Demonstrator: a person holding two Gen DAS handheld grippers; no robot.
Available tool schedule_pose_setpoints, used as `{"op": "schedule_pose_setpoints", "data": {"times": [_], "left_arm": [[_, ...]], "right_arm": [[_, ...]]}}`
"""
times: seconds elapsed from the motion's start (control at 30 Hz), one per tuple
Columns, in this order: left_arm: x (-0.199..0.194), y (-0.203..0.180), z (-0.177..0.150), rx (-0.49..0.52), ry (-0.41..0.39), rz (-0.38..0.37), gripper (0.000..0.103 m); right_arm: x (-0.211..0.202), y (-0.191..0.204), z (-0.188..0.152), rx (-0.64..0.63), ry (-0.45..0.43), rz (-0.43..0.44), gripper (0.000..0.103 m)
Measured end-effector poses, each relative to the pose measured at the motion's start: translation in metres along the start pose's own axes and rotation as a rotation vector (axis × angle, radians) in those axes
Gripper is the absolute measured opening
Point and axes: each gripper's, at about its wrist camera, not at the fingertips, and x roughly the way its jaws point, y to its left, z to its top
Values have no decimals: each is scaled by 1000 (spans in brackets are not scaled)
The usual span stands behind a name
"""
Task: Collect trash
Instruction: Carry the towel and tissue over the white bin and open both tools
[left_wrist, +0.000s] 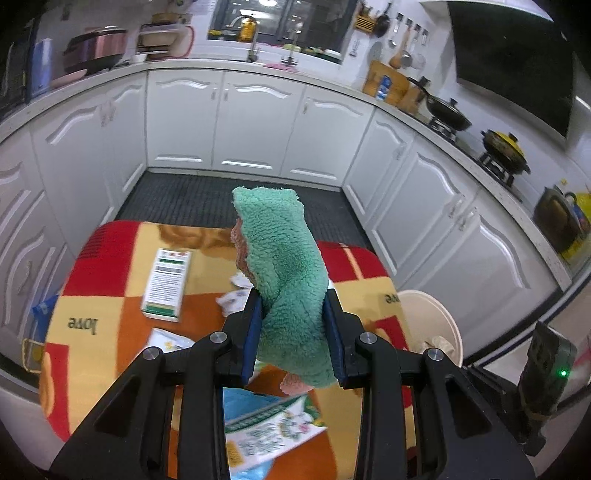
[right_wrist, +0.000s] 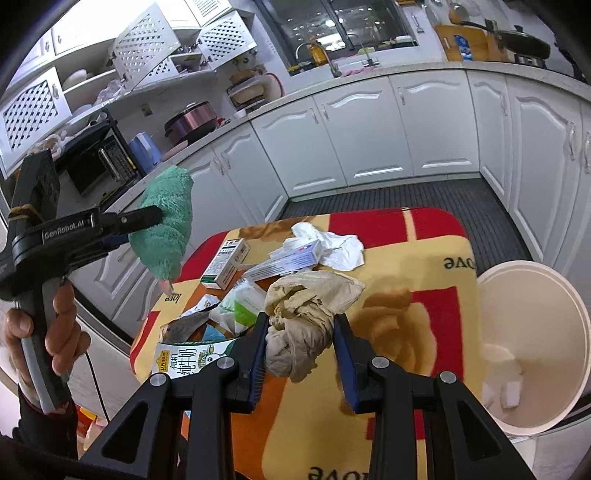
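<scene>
A fluffy green terry cloth (left_wrist: 288, 280) is clamped between the jaws of the left gripper (left_wrist: 294, 332) and held up above the patterned red, yellow and orange table cover (right_wrist: 417, 258). A crumpled beige paper wad (right_wrist: 306, 317) is pinched in the right gripper (right_wrist: 302, 350). A round cream waste bin (right_wrist: 535, 347) stands beside the table, with white scraps inside. Cartons, tissues and wrappers are left scattered on the cover.

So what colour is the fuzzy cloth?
Mint green, with a bit of pink underneath. The fuzzy cloth shows best in the left wrist view.
</scene>
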Motion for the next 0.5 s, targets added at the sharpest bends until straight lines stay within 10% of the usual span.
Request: {"op": "schedule_pose_setpoints", "data": {"times": [0.5], "left_arm": [[45, -104, -29, 155, 63, -41, 30]], "right_arm": [[-47, -69, -11, 91, -40, -132, 32]]}}
